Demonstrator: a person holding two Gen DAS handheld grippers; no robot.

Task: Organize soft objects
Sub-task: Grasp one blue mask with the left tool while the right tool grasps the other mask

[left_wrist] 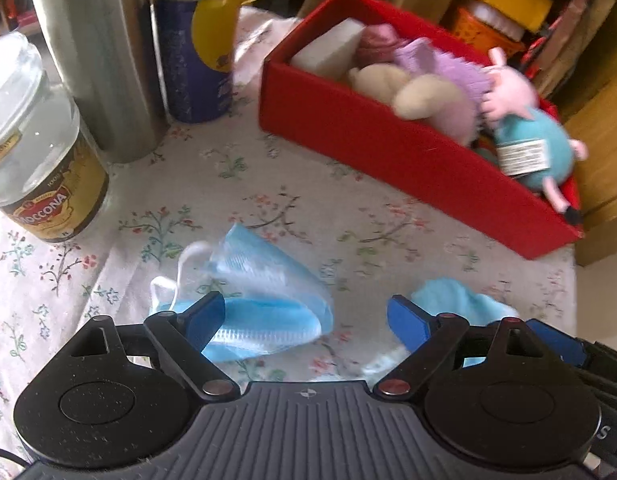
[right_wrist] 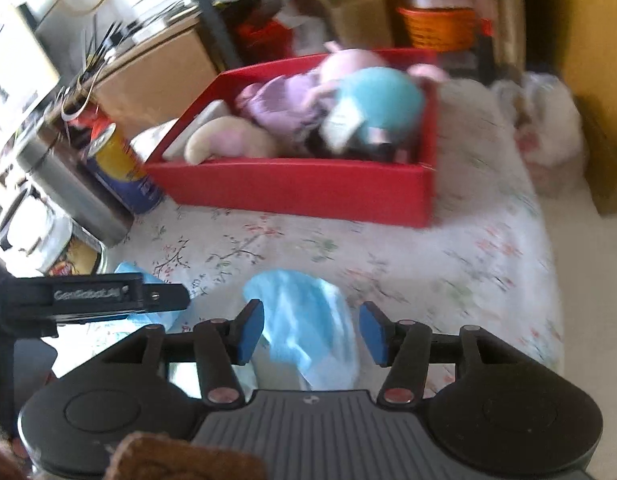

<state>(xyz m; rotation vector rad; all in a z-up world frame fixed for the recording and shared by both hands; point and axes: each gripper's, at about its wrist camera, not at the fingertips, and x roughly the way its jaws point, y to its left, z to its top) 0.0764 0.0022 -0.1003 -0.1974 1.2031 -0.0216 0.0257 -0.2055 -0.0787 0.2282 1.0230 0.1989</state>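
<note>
Lying on cloth, two blue masks, one red box

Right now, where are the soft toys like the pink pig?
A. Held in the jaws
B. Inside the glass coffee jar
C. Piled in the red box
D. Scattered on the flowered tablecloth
C: the pink pig toy and the other plush pieces lie in the red box, while only blue face masks lie on the tablecloth.
</note>
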